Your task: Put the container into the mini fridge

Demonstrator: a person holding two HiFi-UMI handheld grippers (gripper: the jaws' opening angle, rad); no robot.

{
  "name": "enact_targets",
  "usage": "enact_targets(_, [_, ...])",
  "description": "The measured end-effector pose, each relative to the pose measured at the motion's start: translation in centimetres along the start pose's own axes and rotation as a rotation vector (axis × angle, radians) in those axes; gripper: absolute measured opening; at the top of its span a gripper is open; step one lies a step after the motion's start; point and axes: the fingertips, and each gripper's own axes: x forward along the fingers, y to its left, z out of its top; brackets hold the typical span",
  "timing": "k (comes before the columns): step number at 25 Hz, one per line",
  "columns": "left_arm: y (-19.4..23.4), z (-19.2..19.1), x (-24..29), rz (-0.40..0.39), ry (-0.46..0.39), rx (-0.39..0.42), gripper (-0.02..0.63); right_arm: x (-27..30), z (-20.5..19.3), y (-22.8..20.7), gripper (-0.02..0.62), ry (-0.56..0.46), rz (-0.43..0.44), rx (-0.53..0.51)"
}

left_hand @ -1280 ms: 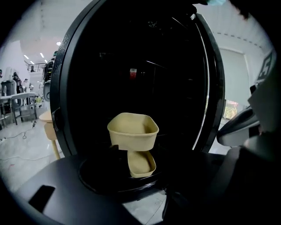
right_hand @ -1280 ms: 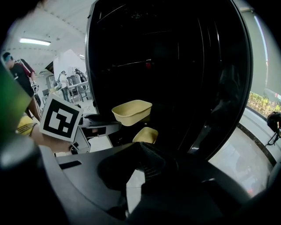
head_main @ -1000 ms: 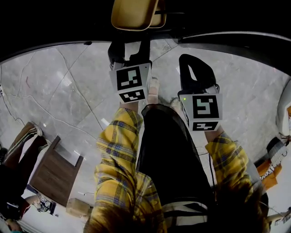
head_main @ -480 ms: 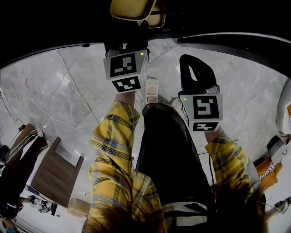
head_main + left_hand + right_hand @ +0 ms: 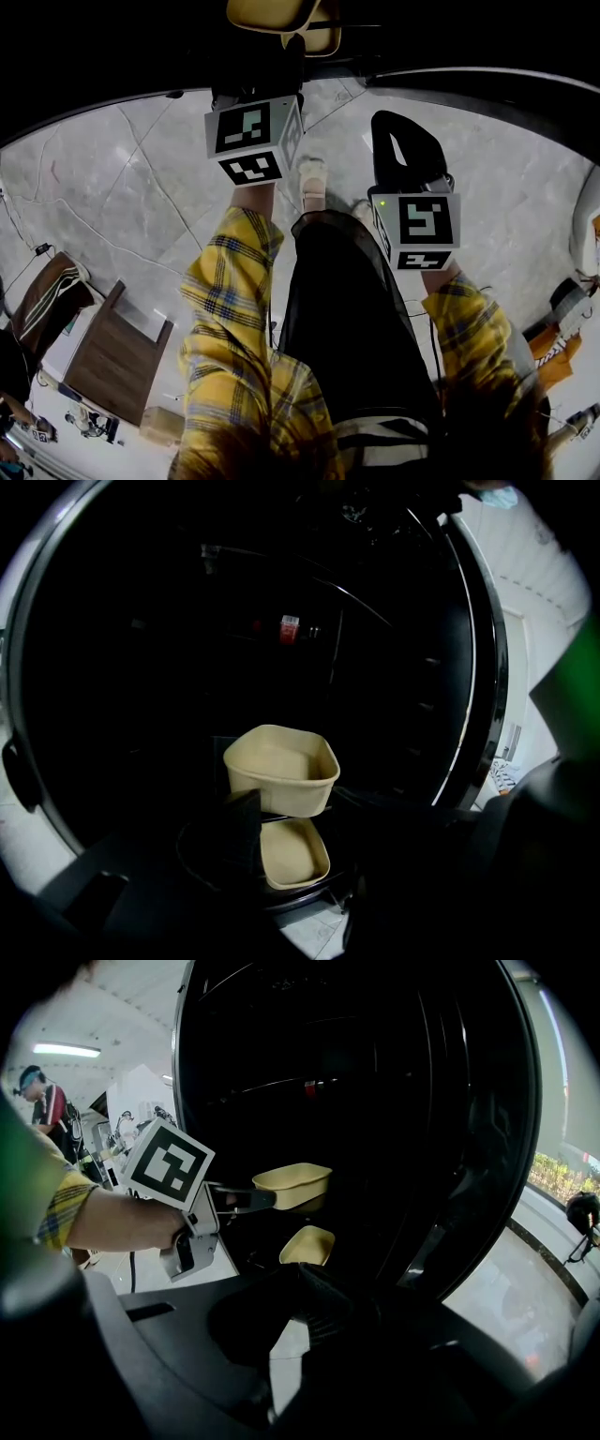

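Note:
A beige open container (image 5: 281,766) hangs in front of the dark mini fridge interior (image 5: 187,621), and my left gripper (image 5: 300,808) is shut on its near wall. The right gripper view shows the container (image 5: 292,1183) held at its rim by the left gripper (image 5: 234,1200). Under it lies a second beige shape (image 5: 309,1244); I cannot tell whether that is a reflection or a lid. In the head view the container (image 5: 277,13) pokes into the dark fridge ahead of the left gripper (image 5: 258,89). My right gripper (image 5: 392,120) hangs back, low and empty, and its fingertips look closed together (image 5: 300,1271).
A red-labelled bottle (image 5: 289,628) stands deep in the fridge. The fridge's bright door frame (image 5: 487,686) runs down the right. A brown wooden stool (image 5: 117,361) stands on the grey marble floor (image 5: 122,187) at the left. A person (image 5: 42,1101) stands far left.
My left gripper has moved forward and a little left with the container, deeper into the fridge opening. The right gripper has stayed where it was.

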Motion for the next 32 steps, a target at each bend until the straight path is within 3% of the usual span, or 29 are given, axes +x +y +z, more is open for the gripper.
enact_targets(11, [-0.8, 0.7, -3.1, 0.002, -0.073, -0.072, 0.227, -0.8, 0.9, -0.4, 0.026, -0.032, -0.016, -0.002])
enact_targets(19, [-0.8, 2.3, -7.0, 0.028, -0.146, -0.105, 0.135, -1.8, 1.9, -1.3, 0.028, -0.059, -0.033, 0.006])
enact_targets(23, [-0.8, 2.7, -9.1, 0.046, -0.15, -0.115, 0.121, -2.3, 2.6, -1.2, 0.028, -0.075, -0.038, 0.01])
enact_targets(32, [-2.0, 4.4, -13.1, 0.055, -0.14, -0.062, 0.112, -4.2, 4.9, -1.3, 0.027, -0.111, -0.049, 0.017])
